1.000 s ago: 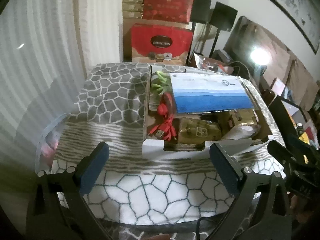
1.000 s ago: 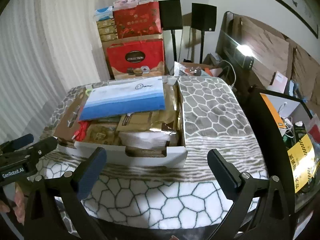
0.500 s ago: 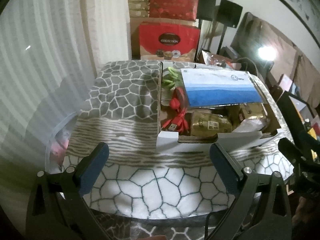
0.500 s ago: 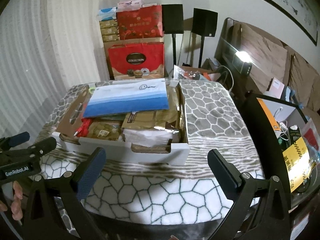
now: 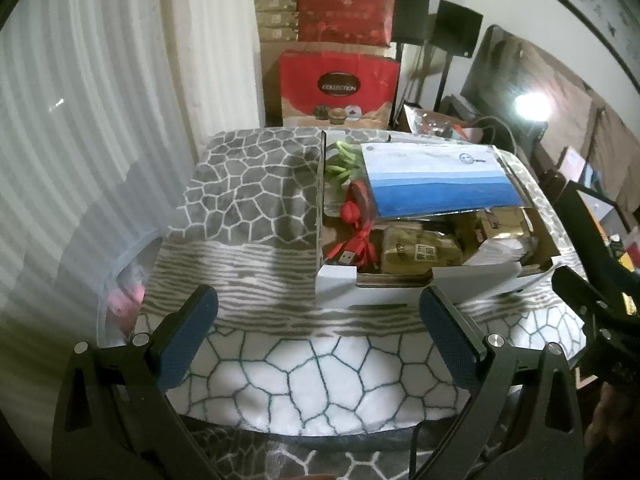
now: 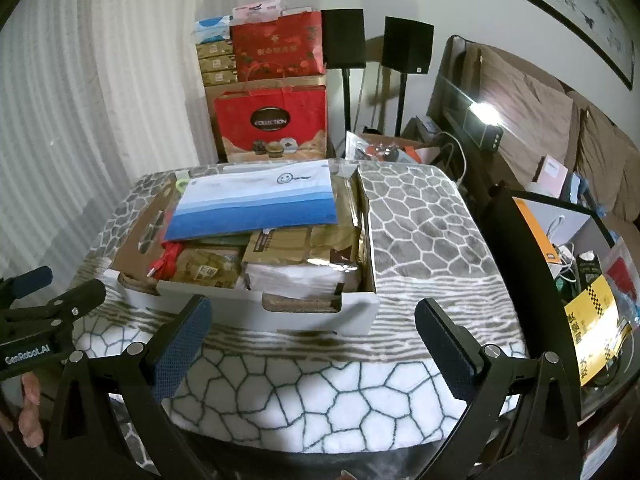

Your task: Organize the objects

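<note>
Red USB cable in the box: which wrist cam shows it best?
Left wrist. The red USB cable lies unobstructed in the cardboard box, plug and knotted bundle both visible. The right wrist view catches only a small part under the blue folder.

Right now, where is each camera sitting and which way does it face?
Left wrist: on the left gripper, open, facing the cardboard box from its left front; the right gripper shows at the right edge.
Right wrist: on the right gripper, open, facing the box from its right front; the left gripper and fingers show at left.
Shared: box, blue-and-white packet, patterned blanket.
</note>
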Demonstrator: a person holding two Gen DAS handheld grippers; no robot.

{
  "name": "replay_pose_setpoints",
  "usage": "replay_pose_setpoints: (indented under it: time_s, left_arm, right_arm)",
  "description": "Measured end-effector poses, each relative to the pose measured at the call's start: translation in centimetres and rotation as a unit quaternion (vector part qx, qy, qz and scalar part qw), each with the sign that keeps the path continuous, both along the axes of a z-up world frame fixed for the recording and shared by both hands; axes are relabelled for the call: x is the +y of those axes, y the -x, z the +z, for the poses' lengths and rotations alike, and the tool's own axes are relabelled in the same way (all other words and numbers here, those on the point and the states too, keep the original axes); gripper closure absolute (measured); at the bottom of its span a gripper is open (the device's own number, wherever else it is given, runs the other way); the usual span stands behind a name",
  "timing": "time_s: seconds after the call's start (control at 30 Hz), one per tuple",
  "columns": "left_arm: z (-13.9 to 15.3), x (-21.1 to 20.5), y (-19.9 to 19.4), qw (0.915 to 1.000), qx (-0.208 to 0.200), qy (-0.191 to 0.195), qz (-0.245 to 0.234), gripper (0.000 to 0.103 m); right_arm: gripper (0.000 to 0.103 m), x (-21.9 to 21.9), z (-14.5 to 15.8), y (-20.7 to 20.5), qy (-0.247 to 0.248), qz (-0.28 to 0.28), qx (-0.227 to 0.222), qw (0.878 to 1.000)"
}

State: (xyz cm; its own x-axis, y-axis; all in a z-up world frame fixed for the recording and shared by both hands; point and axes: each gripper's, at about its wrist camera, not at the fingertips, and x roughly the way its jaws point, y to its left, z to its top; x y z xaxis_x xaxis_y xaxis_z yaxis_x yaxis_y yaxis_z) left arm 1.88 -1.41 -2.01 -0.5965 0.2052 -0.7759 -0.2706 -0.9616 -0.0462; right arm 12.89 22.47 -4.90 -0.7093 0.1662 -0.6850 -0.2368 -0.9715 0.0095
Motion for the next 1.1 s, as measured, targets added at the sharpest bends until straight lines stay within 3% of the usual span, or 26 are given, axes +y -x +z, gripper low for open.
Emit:
replay_pose_setpoints:
  time_s: [1.1]
  left_arm:
    - [-0.04,-0.04,0.0,0.9999,0.002,0.012,0.005,0.002]
  right_arm:
    - [0.001,0.3,0.01,0.02,-0.001,0.006,-0.003,1.0]
